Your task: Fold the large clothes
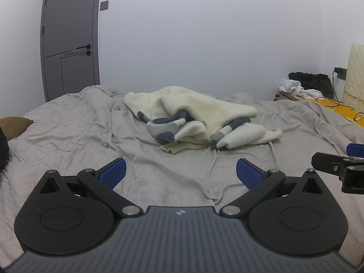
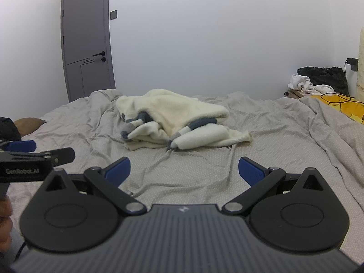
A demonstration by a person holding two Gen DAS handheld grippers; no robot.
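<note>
Grey rumpled bedding (image 1: 68, 122) fills the room below a bare wall. Mid-bed lies the cream sweater (image 1: 195, 111), bunched, sleeves tucked under, so folding looks unstarted. Both the left gripper (image 1: 180, 170) and right gripper (image 2: 184, 169) hover short of it, jaws spread and empty. Open sheet surrounds it; clutter (image 2: 318, 84) crowds the far right edge.

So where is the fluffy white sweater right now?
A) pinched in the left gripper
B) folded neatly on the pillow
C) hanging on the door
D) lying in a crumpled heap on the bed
D: the cream sweater lies bunched on the grey bed sheet, with the left gripper and right gripper both open and short of it.
</note>
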